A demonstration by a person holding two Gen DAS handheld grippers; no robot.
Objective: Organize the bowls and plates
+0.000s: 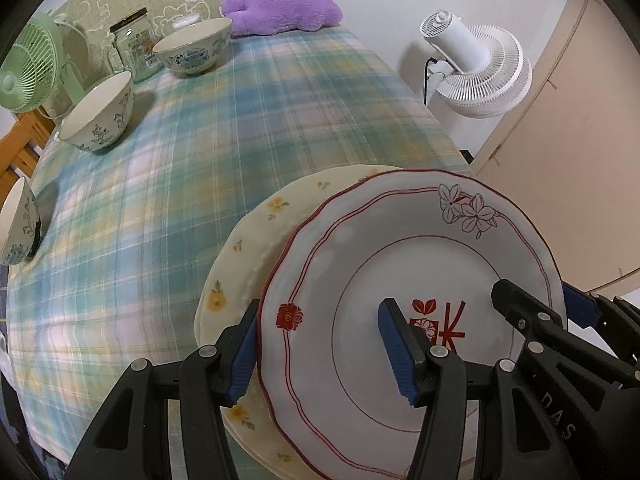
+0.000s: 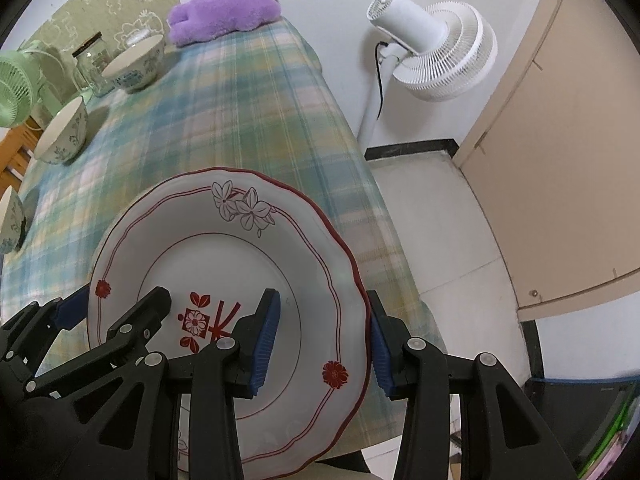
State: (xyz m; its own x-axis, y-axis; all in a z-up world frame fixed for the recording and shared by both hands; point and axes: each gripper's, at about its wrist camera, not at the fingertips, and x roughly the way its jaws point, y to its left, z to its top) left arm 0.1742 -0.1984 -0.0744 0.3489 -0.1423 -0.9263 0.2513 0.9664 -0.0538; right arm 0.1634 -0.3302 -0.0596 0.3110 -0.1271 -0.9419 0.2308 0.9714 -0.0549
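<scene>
A white plate with a red rim and red flower marks [image 1: 420,264] [image 2: 224,256] rests on a cream plate with yellow flowers [image 1: 256,236] at the table's near right edge. My left gripper [image 1: 320,344] is open, its jaws straddling the white plate's left rim. My right gripper [image 2: 320,340] is open, its jaws straddling the plate's right rim; it also shows in the left wrist view [image 1: 536,304]. Three blue-patterned bowls stand along the left side: far [image 1: 194,46], middle [image 1: 98,114], near [image 1: 18,224].
The table has a plaid cloth [image 1: 180,168]. A glass jar [image 1: 134,46], a green fan [image 1: 28,68] and a purple plush [image 1: 280,6] stand at the far end. A white floor fan [image 2: 432,52] and a beige door [image 2: 568,140] are right of the table.
</scene>
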